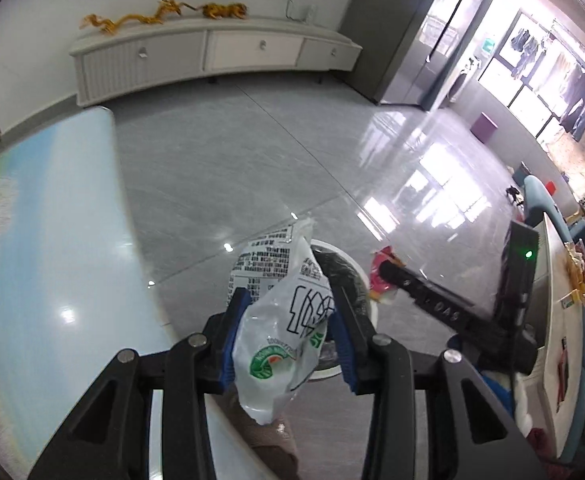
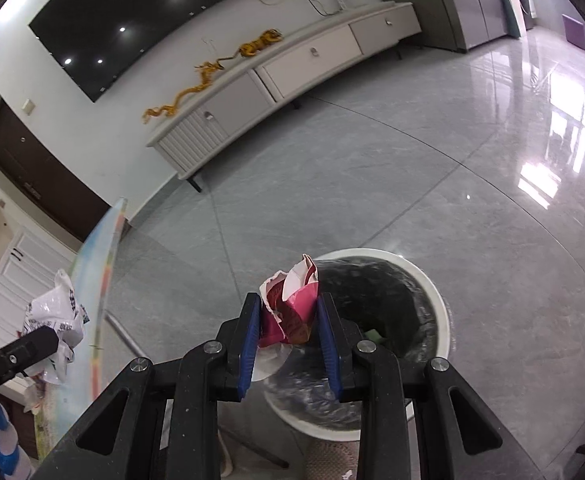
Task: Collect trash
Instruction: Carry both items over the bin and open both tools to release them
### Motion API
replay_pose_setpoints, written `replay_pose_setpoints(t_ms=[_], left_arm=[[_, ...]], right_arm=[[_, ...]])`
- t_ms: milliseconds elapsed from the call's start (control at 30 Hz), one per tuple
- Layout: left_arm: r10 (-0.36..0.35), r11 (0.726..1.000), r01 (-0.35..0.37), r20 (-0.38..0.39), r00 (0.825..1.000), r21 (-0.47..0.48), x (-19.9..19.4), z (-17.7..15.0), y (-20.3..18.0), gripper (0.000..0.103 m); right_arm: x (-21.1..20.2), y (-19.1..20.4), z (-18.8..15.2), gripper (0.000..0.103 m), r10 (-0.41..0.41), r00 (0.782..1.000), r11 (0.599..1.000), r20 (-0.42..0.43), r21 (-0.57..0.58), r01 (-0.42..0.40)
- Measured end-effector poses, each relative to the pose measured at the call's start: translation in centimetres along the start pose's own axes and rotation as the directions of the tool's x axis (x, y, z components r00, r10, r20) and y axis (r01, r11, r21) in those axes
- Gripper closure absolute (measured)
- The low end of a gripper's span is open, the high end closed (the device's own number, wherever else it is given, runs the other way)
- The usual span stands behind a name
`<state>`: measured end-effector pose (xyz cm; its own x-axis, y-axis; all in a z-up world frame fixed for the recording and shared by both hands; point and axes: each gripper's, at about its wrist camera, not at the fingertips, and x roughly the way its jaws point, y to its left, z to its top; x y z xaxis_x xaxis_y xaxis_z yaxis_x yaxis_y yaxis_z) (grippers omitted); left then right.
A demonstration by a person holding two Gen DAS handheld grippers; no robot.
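Two wrappers held above the bin, with the table to the left

The left gripper (image 1: 288, 320) holds a plastic wrapper (image 1: 282, 344) over the table (image 1: 52, 280) edge; the bin (image 2: 432, 296) sits on the floor (image 2: 372, 180) at its 1 o'clock. The right gripper (image 2: 288, 336) holds a crumpled wrapper (image 2: 292, 304) over the bin's rim; the cabinet (image 2: 292, 68) stands at 12 o'clock behind.

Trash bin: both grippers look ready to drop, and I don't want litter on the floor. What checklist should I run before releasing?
1. Left gripper grips white bag: ok.
2. Right gripper grips red wrapper: ok.
3. Bin open, black liner in place: ok.
4. Red wrapper over bin opening: cannot tell; it looks near the rim.
5. White bag over bin opening: cannot tell; bin is mostly hidden behind it.
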<state>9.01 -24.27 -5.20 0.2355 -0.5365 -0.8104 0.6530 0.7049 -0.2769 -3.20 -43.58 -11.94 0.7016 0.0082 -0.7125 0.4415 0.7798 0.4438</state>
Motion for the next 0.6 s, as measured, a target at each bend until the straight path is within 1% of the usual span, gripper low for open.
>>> replay_pose_setpoints(t_ms=[133, 233, 267, 300, 333, 367, 400, 533, 600], left_arm=[[-0.047, 0.999, 0.046, -0.047, 0.998, -0.012, 3.5, 1.3, -1.4, 0.064], [-0.078, 0.997, 0.076, -0.081, 0.994, -0.029, 5.7, 2.0, -2.2, 0.062], [-0.085, 0.996, 0.083, -0.086, 0.993, -0.034, 6.2, 2.2, -2.4, 0.061], [-0.091, 0.995, 0.088, -0.091, 0.992, -0.039, 6.6, 2.3, -2.6, 0.058], [-0.094, 0.995, 0.090, -0.095, 0.991, -0.043, 6.9, 2.3, -2.6, 0.052], [-0.096, 0.995, 0.092, -0.098, 0.991, -0.050, 7.3, 2.4, -2.6, 0.049], [-0.098, 0.994, 0.093, -0.100, 0.990, -0.056, 7.5, 2.6, -2.7, 0.045], [-0.101, 0.993, 0.095, -0.095, 0.990, -0.067, 7.6, 2.5, -2.6, 0.044], [-0.089, 0.994, 0.084, -0.074, 0.993, -0.065, 7.1, 2.3, -2.4, 0.044]], right_arm=[[2.0, -2.1, -0.1, 0.074, -0.035, 0.999, 0.999, -0.041, 0.013, 0.035], [3.2, -3.4, -0.4, 0.072, -0.058, 0.996, 0.998, -0.067, 0.030, 0.060], [3.6, -3.7, -0.4, 0.069, -0.066, 0.995, 0.997, -0.075, 0.036, 0.069], [3.9, -4.0, -0.3, 0.058, -0.071, 0.994, 0.996, -0.083, 0.042, 0.074], [4.0, -4.2, -0.4, 0.054, -0.078, 0.993, 0.996, -0.087, 0.046, 0.082], [4.1, -4.5, -0.5, 0.050, -0.084, 0.992, 0.995, -0.089, 0.051, 0.089], [4.1, -4.7, -0.6, 0.049, -0.088, 0.992, 0.994, -0.092, 0.053, 0.093], [3.9, -5.3, -1.0, 0.049, -0.104, 0.990, 0.992, -0.096, 0.067, 0.111], [3.8, -5.6, -1.1, 0.049, -0.108, 0.990, 0.991, -0.095, 0.074, 0.115]])
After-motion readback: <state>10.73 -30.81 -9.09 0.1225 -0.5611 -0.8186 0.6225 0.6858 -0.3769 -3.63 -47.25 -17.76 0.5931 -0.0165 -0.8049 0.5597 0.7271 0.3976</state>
